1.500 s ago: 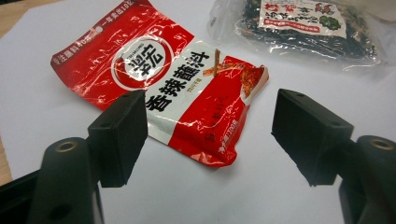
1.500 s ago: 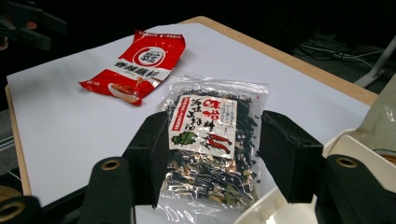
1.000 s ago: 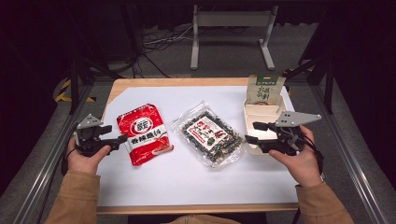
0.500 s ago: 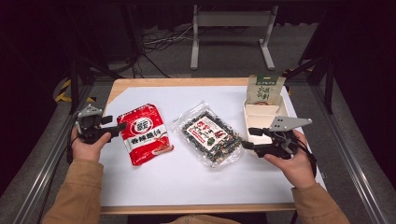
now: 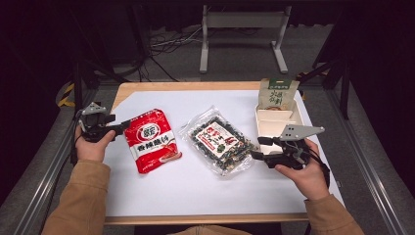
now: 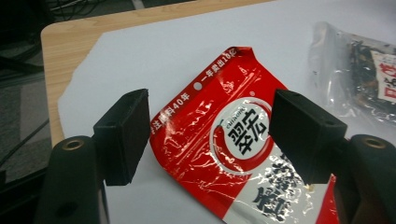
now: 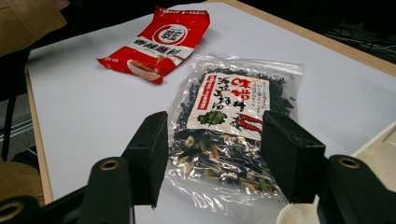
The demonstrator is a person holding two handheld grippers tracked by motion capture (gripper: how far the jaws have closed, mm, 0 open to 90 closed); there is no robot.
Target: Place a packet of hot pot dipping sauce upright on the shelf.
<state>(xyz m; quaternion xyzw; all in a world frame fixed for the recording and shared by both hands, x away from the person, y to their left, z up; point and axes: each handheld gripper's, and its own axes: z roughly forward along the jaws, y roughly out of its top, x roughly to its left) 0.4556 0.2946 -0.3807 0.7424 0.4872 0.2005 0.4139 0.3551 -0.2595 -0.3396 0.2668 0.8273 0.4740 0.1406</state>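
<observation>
Snack packs (image 5: 149,141) x3, claws (image 5: 121,126) x2

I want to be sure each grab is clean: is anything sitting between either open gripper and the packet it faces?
Nothing visible does. The left gripper is open with the red packet directly ahead of its jaws. The right gripper is open at the edge of the clear seaweed packet, with just white table cover around it.
</observation>
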